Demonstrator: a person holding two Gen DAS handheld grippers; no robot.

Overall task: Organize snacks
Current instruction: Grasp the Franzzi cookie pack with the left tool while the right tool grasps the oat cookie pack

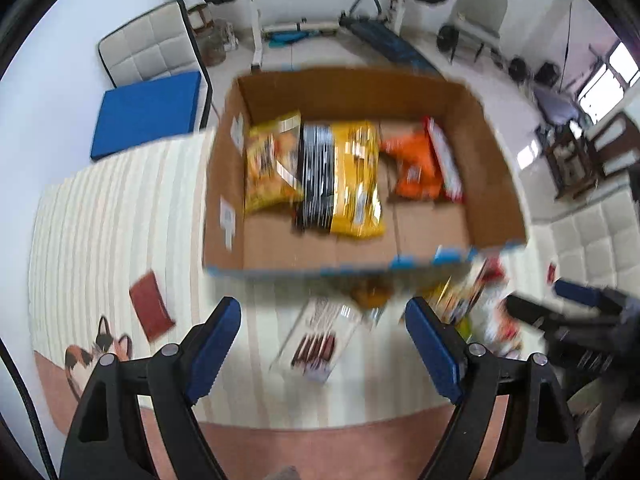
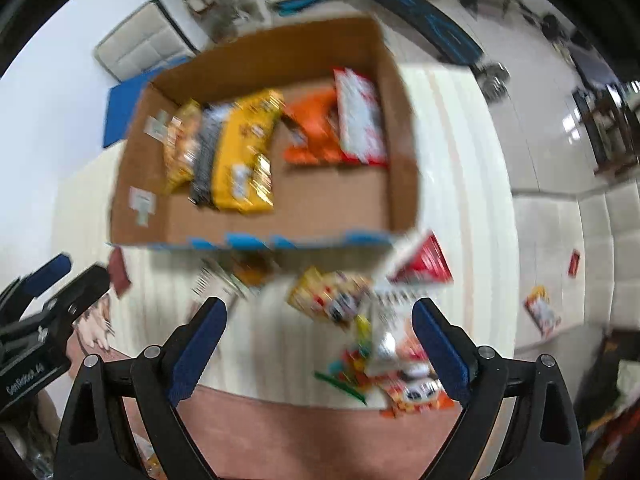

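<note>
Left claw (image 1: 322, 320): released, empty. Right claw (image 2: 320, 320): released, empty, loose snack packets (image 2: 384, 344) below. Risk: crinkly packets overlap; pinching two, dropping one short of the box (image 2: 404, 128) ahead.

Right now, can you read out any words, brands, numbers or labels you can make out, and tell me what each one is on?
"GenRobot" followed by unclear characters: white print on the left gripper body, seen from the right wrist view.
White stickers on the cardboard box wall: blurred, unreadable.
Yellow snack bags, orange bag and loose packets on the rug: print too blurred to read.
</note>
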